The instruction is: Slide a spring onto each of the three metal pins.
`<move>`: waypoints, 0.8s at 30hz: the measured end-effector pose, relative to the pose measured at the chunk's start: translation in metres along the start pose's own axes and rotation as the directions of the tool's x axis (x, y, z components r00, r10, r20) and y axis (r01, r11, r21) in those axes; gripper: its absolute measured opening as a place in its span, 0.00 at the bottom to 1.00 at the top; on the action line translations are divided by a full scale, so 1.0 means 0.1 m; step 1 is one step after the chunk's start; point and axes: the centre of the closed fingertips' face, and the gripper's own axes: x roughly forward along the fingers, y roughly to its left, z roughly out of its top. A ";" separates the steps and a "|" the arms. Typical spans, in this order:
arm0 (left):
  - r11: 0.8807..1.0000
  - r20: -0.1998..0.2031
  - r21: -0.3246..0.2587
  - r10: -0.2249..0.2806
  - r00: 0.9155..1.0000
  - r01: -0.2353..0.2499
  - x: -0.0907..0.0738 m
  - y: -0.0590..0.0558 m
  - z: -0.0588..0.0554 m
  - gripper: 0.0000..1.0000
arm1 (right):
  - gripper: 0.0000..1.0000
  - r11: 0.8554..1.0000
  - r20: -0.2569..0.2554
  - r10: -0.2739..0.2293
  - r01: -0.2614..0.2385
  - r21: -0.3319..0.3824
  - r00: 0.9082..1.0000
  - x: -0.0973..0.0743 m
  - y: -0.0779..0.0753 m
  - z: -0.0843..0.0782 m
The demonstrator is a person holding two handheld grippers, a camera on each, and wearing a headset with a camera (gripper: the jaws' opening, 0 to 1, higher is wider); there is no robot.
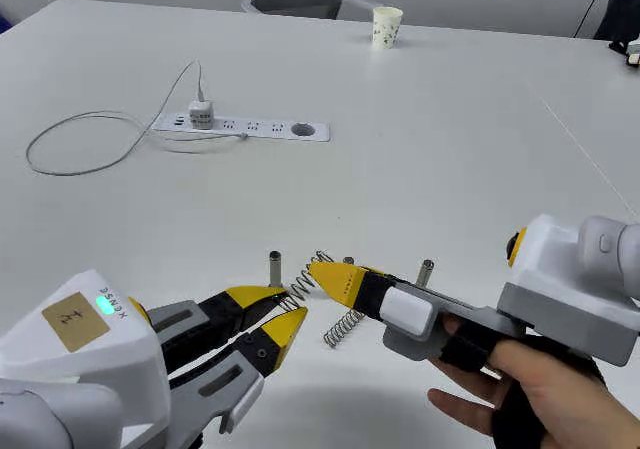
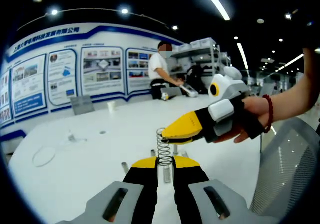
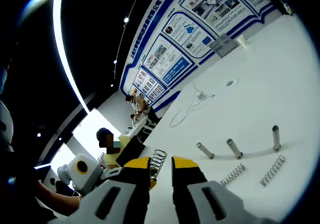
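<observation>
A small steel spring is in the air, pinched at its lower end by my left gripper, which is shut on it. In the left gripper view the spring rises from between the yellow tips. My right gripper comes in from the right, its jaws closed narrowly on the spring's upper end. Three short metal pins stand bare on the white table. Two more springs lie in front of them. One of the two also lies in the head view, by the right gripper.
A white power strip with a charger and a looped cable lies at the mid-left of the table. A paper cup stands at the far edge. A person works at the table's far end.
</observation>
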 end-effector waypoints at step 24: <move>1.000 0.005 -0.018 0.006 1.000 -0.006 -0.01 0.01 0.01 0.11 | 0.11 0.995 0.035 0.067 -0.069 0.068 0.997 0.06 0.13 0.03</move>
